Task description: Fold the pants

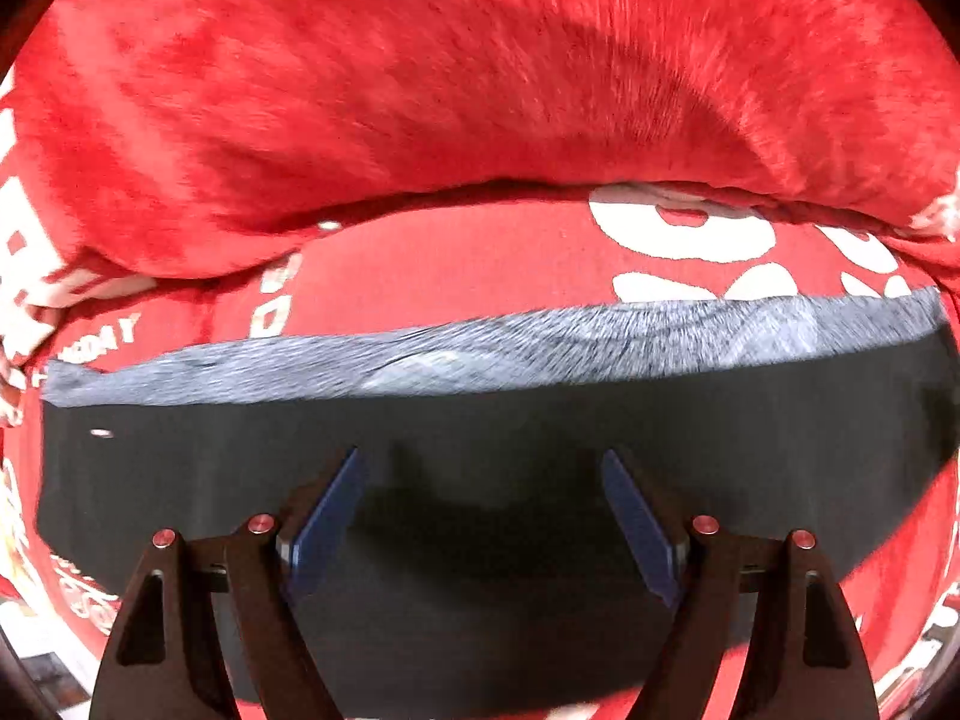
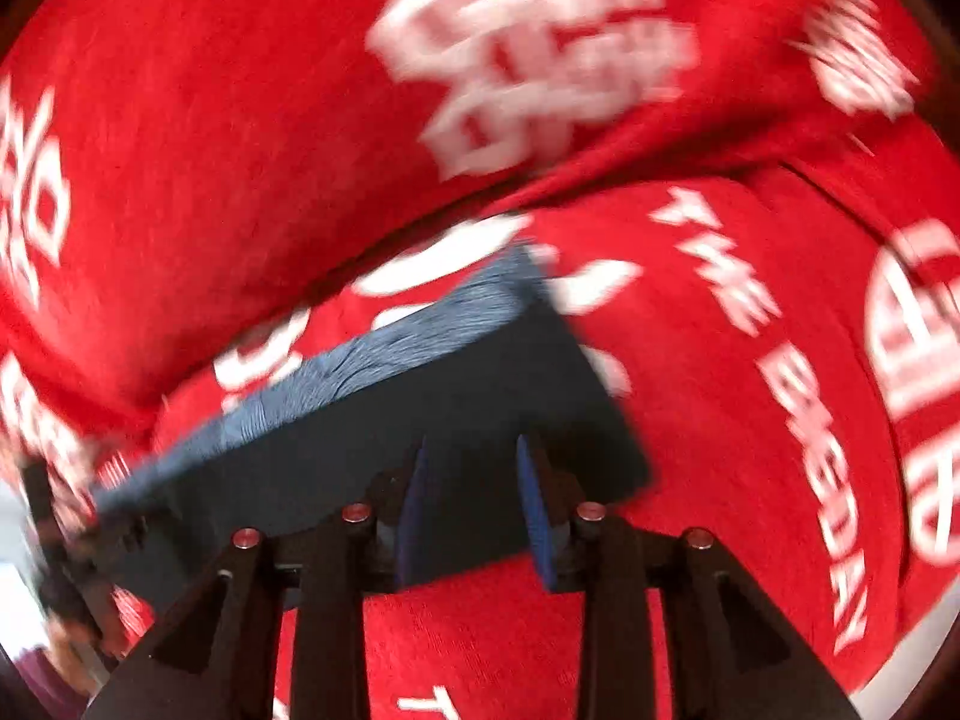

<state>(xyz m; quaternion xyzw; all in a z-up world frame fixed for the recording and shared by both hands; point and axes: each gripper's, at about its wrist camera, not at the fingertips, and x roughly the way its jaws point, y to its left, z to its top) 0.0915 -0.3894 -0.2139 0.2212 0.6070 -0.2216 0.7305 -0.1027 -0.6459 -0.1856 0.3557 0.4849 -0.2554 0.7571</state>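
Note:
The dark navy pants (image 1: 480, 420) lie folded flat on a red bedspread, with a lighter blue-grey band (image 1: 540, 336) along the far edge. My left gripper (image 1: 483, 462) is open, its blue pads spread wide just above the dark cloth, holding nothing. In the right wrist view the pants (image 2: 456, 408) show as a dark rectangle with the blue-grey band (image 2: 420, 336) on top. My right gripper (image 2: 471, 450) is open with a narrower gap, over the near right part of the pants, empty. This view is motion-blurred.
The red bedspread (image 1: 456, 264) with white lettering (image 2: 810, 420) covers the surface all around. A big red pillow or bolster (image 1: 420, 90) rises right behind the pants. A strip of floor shows at the lower left (image 2: 18, 600).

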